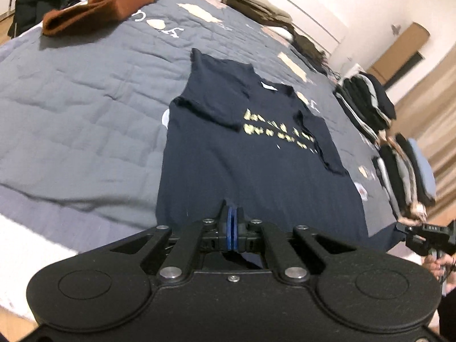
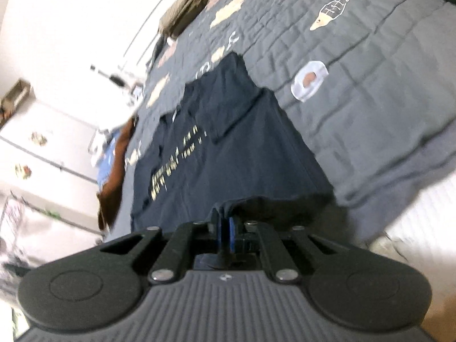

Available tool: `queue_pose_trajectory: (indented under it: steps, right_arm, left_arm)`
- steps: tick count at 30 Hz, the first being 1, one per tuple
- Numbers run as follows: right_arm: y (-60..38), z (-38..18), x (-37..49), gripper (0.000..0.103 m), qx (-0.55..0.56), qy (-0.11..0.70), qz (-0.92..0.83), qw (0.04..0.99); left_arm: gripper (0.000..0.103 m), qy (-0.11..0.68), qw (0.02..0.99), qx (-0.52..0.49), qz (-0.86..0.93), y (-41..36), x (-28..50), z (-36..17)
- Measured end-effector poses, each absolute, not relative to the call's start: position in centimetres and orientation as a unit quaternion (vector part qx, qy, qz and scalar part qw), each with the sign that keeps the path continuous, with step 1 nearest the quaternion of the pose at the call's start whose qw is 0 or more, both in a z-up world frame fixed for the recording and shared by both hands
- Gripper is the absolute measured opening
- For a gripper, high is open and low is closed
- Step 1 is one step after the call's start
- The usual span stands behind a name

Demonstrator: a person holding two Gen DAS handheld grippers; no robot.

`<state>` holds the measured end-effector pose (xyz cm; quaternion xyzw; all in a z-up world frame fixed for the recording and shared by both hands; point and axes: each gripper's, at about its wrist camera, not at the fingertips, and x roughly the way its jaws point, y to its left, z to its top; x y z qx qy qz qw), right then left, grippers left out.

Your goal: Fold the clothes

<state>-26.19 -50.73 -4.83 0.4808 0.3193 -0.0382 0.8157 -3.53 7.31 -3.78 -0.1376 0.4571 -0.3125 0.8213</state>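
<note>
A dark navy T-shirt [image 1: 245,154] with yellow print lies flat on the grey quilt, both sleeves folded inward over the chest. My left gripper [image 1: 233,213] is shut at the shirt's near hem, its blue pads pressed together on the cloth edge. In the right wrist view the same T-shirt [image 2: 228,154] stretches away from me, and my right gripper [image 2: 225,222] is shut on its lifted hem corner. The right gripper [image 1: 427,235] also shows at the far right of the left wrist view, held by a hand.
A rust-brown garment [image 1: 99,8] lies at the far left of the bed. Stacks of folded dark clothes [image 1: 367,102] line the right edge, and a beige pile [image 1: 256,2] sits by the wall. The grey quilt [image 2: 356,99] spreads to the right.
</note>
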Motion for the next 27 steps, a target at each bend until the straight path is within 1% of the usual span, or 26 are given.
queue_pose_trajectory:
  steps: [5,7,8,11,13,14,15,16,17,18,19,20,23,27]
  right_arm:
    - [-51.4,-6.4,-22.6,0.005,0.496,0.297,-0.045,0.815]
    - [-51.2,-7.2,-21.1,0.006,0.478,0.302,-0.046,0.824]
    - [-51.0,-7.5,-20.4,0.008,0.465,0.31,-0.05,0.828]
    - [-50.2,-6.9,-18.7,0.01,0.403,0.344,-0.065,0.845]
    - [-50.2,-6.3,-18.2,0.014,0.378,0.353,-0.059,0.854]
    - [-50.2,-6.1,-18.2,0.018,0.37,0.353,-0.059,0.857]
    - [-50.4,-5.9,-18.3,0.026,0.366,0.35,-0.062,0.86]
    - [-50.5,-5.7,-18.5,0.031,0.361,0.347,-0.065,0.863]
    - [-50.7,-5.5,-18.7,0.039,0.357,0.344,-0.068,0.866]
    - [-50.8,-5.3,-18.8,0.044,0.353,0.34,-0.072,0.869]
    - [-51.0,-5.1,-19.0,0.046,0.349,0.337,-0.075,0.871]
    - [-51.2,-4.9,-19.1,0.049,0.344,0.334,-0.078,0.874]
    - [-51.6,-4.4,-19.6,0.053,0.331,0.324,-0.088,0.882]
    - [-52.1,-3.9,-20.5,0.054,0.311,0.313,-0.092,0.893]
  left_arm:
    - [0.0,0.445,0.827,-0.176,-0.295,6.9,-0.4,-5.7]
    - [0.0,0.442,0.829,-0.188,-0.287,6.6,0.6,-6.5]
    - [0.0,0.442,0.829,-0.187,-0.287,6.5,0.8,-6.9]
    - [0.001,0.434,0.842,-0.15,-0.282,5.9,0.8,-7.3]
    - [0.002,0.418,0.854,-0.105,-0.29,5.1,0.4,-6.9]
    - [0.002,0.407,0.859,-0.081,-0.3,4.6,0.2,-6.6]
    - [0.002,0.394,0.862,-0.054,-0.313,4.0,-0.2,-6.3]
    - [0.007,0.381,0.865,-0.026,-0.325,3.3,-0.6,-5.9]
    - [0.013,0.368,0.867,-0.002,-0.337,2.7,-1.0,-5.7]
    - [0.032,0.356,0.867,0.017,-0.347,2.1,-1.4,-5.6]
    - [0.053,0.344,0.868,0.036,-0.356,1.5,-1.8,-5.5]
    - [0.058,0.332,0.868,0.055,-0.365,0.9,-2.3,-5.5]
    - [0.058,0.307,0.86,0.099,-0.396,-0.8,-3.3,-5.8]
    - [0.058,0.292,0.849,0.149,-0.414,-3.1,-3.8,-7.0]
